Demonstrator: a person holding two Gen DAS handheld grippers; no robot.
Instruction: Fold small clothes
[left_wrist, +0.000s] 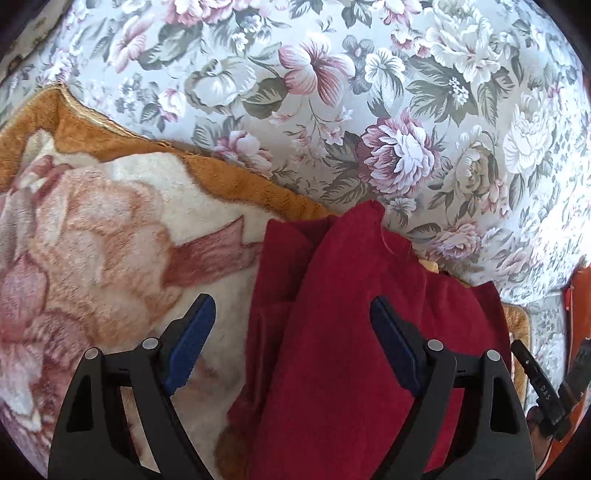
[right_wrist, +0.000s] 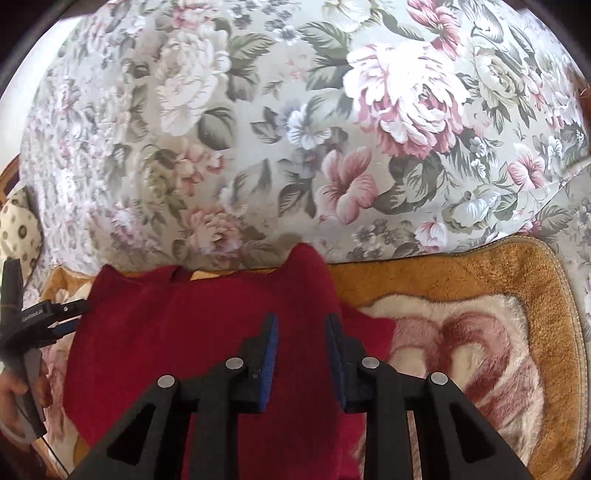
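Garment (left_wrist: 351, 332), dark red & partly folded, is lying on plush floral blanket (left_wrist: 92, 240) w/ floral sheet (left_wrist: 369, 92) beyond. Left gripper (left_wrist: 291, 321) is hovering over it, jaws spread wide, gripping nothing. Right gripper (right_wrist: 301, 336) is poised above the cloth's right side, jaws parted narrowly, apparently empty. Judging by overlapped layers, folding is looking mid-way; next move likely calls for pinching an edge w/ each gripper & carrying it across evenly.

I see the garment (right_wrist: 207, 354) lying on the plush blanket (right_wrist: 480, 354), which sits on the patterned sheet (right_wrist: 295, 129); my left gripper (right_wrist: 44, 325) hangs at its left edge.
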